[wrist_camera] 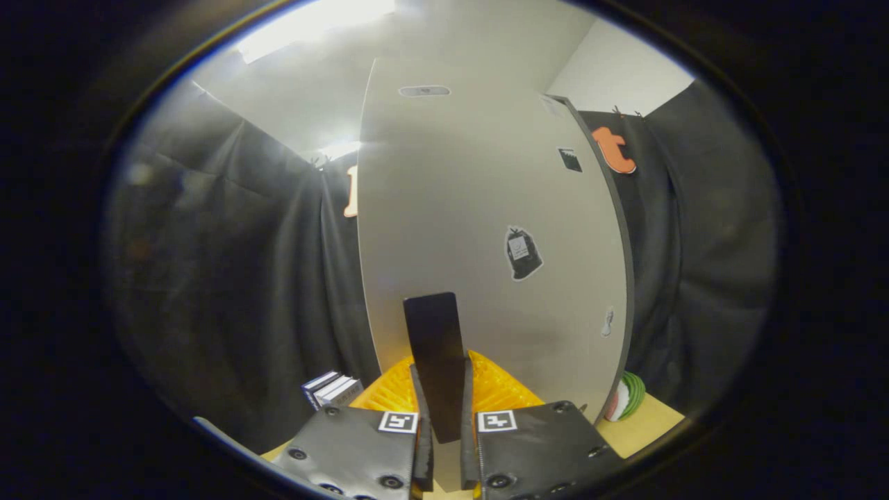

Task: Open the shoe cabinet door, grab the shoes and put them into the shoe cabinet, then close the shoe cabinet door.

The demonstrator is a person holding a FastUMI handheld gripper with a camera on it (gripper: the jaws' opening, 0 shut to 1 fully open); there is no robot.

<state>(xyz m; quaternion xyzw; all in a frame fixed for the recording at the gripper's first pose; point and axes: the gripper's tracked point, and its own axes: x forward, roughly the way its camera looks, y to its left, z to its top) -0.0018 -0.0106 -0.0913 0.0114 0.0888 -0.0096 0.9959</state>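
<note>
Gripper (444,410) clamps the door handle (434,347) — handle's base hidden.

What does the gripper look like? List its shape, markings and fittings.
The gripper has two flat dark plates, one on each side, fastened with round screws. Each plate carries a square black-and-white tag at its inner front corner. Two narrow, straight fingers run forward between the plates, pressed on the cabinet door handle.
</note>
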